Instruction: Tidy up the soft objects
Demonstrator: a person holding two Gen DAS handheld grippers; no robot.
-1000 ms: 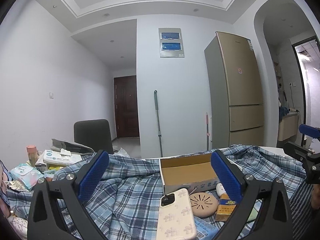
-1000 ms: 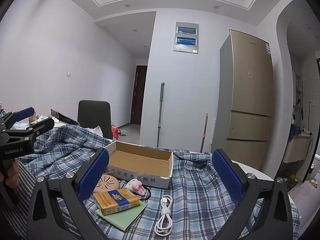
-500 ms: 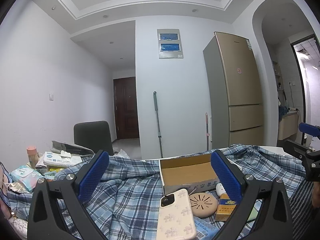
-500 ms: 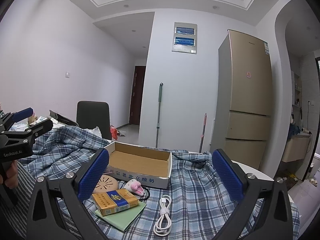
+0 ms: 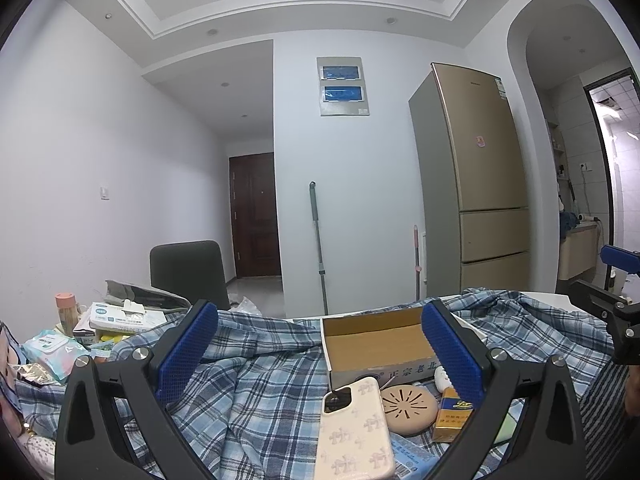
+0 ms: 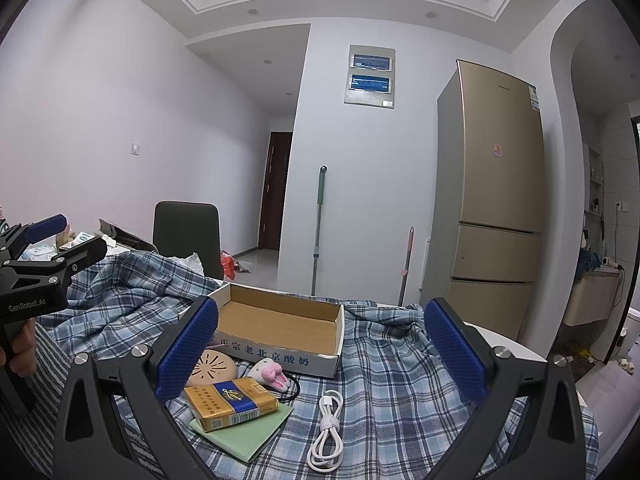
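Both claws are spread wide and hold nothing: the left claw [image 5: 320, 344] and the right claw [image 6: 322, 344] hover over a blue plaid shirt [image 6: 384, 364] rumpled across the desk. On the shirt sits an open cardboard box [image 6: 280, 324] printed "正宗老北京酸奶". Just before it lie a yellow cigarette pack [image 6: 230, 402] on a green wallet [image 6: 244, 434], a coiled white cable [image 6: 328, 428] and a phone case [image 5: 354, 432]. The pack's lettering seems too small to read. The left claw's body reads "GenRobot.AI".

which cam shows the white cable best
The right wrist view: the coiled white cable lies whole and unblocked on the plaid cloth. In the left wrist view I cannot find it.
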